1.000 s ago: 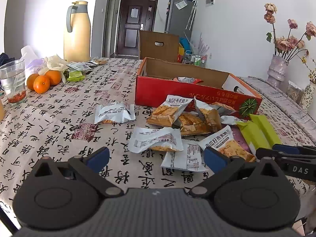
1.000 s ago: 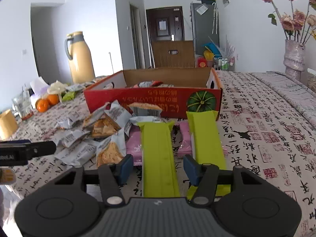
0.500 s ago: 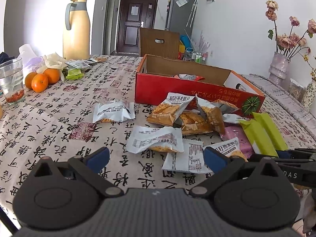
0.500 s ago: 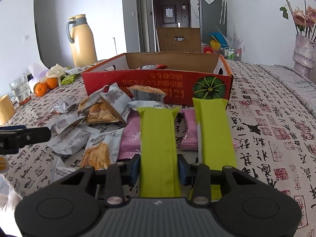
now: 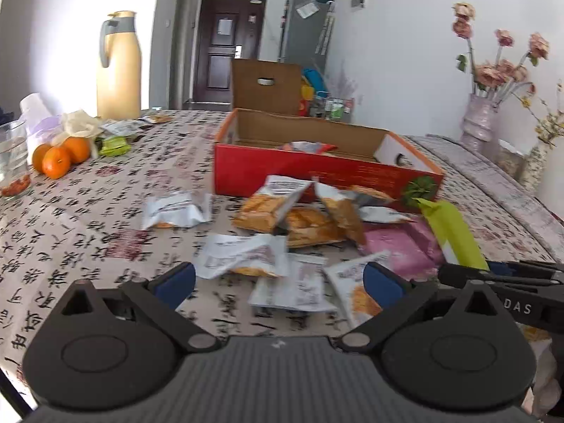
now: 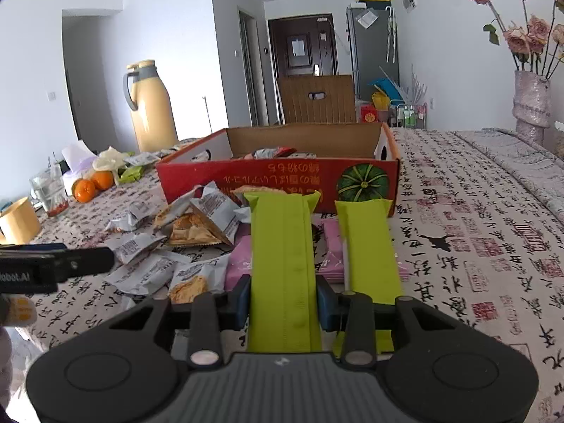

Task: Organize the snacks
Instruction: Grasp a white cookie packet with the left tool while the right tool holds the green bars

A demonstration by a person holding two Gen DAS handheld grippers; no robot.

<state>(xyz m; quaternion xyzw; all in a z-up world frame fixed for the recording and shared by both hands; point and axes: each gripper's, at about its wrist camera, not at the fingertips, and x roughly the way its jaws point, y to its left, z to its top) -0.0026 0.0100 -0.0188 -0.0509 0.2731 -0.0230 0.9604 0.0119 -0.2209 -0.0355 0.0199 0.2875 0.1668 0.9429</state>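
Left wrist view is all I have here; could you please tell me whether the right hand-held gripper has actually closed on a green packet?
Observer: Yes. In the right wrist view the right hand-held gripper is shut on a green packet, gripping it across its width at the near end.
Operator: Thank you. I can make out only one green packet; is there another?
Observer: Yes. A second green packet lies just right of the held one, outside the jaws, resting partly on pink packets in front of the red box.
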